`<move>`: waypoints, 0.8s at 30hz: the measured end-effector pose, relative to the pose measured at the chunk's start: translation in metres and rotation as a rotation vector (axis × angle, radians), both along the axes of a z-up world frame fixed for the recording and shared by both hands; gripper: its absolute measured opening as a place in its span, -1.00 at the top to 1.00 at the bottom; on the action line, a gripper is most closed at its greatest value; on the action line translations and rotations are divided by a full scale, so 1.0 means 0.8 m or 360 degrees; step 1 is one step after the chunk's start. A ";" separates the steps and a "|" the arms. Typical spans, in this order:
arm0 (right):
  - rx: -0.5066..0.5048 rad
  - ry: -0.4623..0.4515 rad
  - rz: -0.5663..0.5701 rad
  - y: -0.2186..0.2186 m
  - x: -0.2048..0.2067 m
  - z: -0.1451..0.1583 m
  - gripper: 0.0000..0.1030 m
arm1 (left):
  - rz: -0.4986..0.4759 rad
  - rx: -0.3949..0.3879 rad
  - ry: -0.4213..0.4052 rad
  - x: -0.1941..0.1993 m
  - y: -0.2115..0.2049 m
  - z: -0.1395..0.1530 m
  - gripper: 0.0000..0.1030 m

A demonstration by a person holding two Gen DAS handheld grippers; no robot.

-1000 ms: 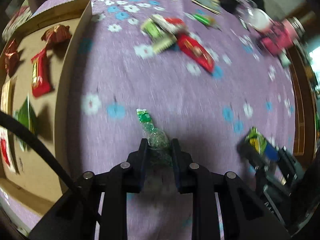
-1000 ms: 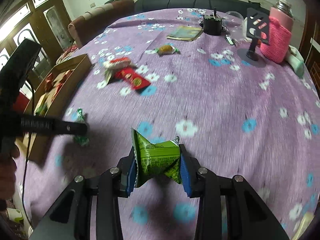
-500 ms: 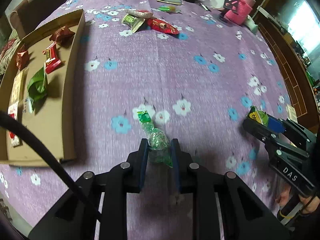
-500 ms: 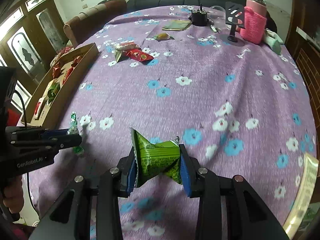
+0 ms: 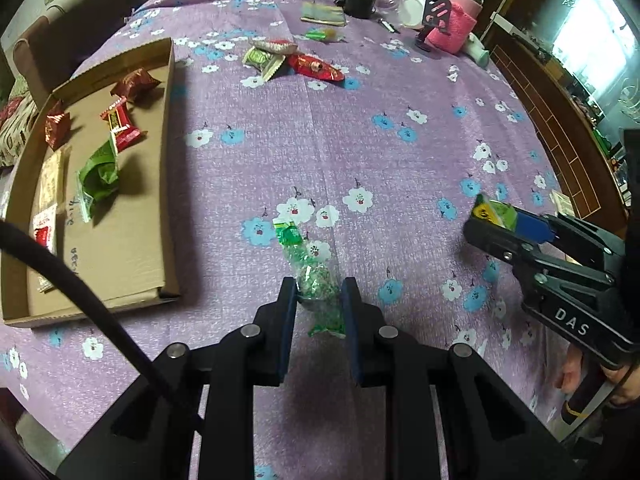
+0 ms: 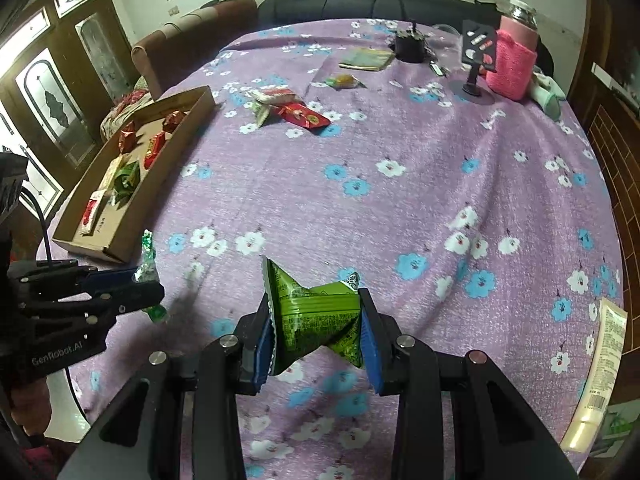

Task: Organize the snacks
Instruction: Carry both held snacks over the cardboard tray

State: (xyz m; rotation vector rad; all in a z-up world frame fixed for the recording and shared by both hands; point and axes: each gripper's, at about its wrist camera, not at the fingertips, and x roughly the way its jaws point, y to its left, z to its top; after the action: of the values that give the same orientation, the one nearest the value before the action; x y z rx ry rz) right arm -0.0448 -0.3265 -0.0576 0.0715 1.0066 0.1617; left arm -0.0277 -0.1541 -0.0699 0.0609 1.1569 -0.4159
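Note:
My left gripper is shut on a clear green candy packet and holds it above the purple flowered tablecloth. My right gripper is shut on a green snack pack, also held above the cloth. The right gripper shows in the left wrist view, and the left gripper shows in the right wrist view. A cardboard tray at the left holds red and green snacks. A pile of loose snacks lies at the far middle of the table.
A pink bottle, a phone stand, a dark object and a booklet stand at the table's far end. A single wrapped candy lies near them. A cream tube lies at the right edge.
Both grippers have pulled back toward the near side of the table and risen, each keeping its snack. The tray and snack pile now look farther away.

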 end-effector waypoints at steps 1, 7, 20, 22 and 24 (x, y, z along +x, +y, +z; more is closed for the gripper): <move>0.0001 -0.0004 0.0011 0.005 0.001 0.002 0.28 | -0.0006 -0.0006 -0.0005 -0.002 0.002 0.002 0.53; 0.0005 -0.0027 0.0115 0.040 0.012 0.015 0.28 | 0.0012 -0.0044 -0.0009 -0.002 0.020 0.013 0.52; 0.0070 -0.0070 0.0497 0.173 0.069 0.042 0.28 | 0.0329 -0.0092 -0.0060 0.026 0.146 0.047 0.52; 0.0071 -0.0059 0.0556 0.198 0.080 0.039 0.28 | 0.0403 -0.0075 -0.0068 0.040 0.171 0.047 0.52; 0.0070 -0.0060 0.0602 0.223 0.091 0.035 0.28 | 0.0471 -0.0052 -0.0068 0.052 0.191 0.043 0.52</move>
State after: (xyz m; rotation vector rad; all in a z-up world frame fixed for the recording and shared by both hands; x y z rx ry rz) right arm 0.0280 -0.1481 -0.0296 -0.0830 0.9719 0.5290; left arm 0.0140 -0.0012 -0.0352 -0.1285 1.0965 -0.1704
